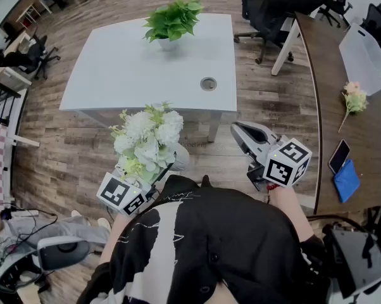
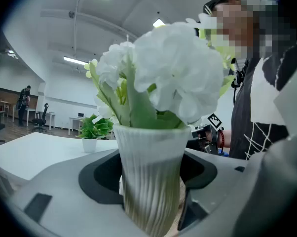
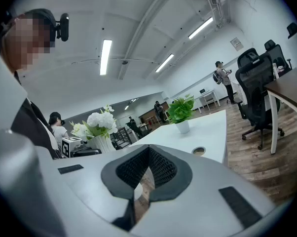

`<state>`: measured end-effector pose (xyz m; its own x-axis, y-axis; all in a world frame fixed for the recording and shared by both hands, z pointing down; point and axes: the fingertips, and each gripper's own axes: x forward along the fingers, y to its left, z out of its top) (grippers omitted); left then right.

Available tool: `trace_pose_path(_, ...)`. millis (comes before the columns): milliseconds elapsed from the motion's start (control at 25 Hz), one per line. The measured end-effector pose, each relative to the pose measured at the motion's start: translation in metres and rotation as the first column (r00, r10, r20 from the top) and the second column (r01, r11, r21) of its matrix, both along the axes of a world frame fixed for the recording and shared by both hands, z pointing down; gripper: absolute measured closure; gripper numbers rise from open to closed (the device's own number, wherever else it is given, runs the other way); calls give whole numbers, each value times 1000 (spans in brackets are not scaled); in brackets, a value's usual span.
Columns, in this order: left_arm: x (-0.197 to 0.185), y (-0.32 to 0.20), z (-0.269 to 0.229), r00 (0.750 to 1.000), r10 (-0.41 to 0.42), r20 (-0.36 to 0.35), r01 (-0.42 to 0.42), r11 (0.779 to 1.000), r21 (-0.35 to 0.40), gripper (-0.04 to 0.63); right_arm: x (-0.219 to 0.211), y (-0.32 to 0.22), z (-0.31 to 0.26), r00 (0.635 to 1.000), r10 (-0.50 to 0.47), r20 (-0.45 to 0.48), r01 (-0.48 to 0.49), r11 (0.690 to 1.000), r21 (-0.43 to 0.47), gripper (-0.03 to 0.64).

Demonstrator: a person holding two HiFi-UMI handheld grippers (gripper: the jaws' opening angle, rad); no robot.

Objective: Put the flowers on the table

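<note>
Though clamped by left tongs [image 1: 167, 171] on the ribbed vase [image 2: 151, 181] of white flowers [image 1: 146, 138], not yet set on the white desk [image 1: 127, 68] ahead. Found right tongs [image 1: 241, 133] closed, empty.

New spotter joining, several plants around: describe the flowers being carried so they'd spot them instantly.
Off the near edge of the white table, above the wood floor, the left gripper holds a ribbed white vase. Its full white bouquet differs from the green potted plant on that table and the pink flower lying on the brown desk.
</note>
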<state>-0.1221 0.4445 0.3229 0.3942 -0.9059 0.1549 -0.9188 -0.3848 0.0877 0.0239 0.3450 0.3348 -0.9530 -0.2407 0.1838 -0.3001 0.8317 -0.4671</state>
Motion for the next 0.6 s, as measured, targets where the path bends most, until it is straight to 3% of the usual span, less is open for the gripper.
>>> trace_pose_path(200, 2, -3, 2, 1000, 10, -13, -10, 1000, -3, 259, 4, -1, 3, 1000, 2, 8, -2, 1000, 14, 604)
trace_pose_path(600, 12, -31, -15, 994, 113, -7, -113, 994, 13, 259, 27, -13, 0, 996, 82, 33, -81, 997, -11, 604)
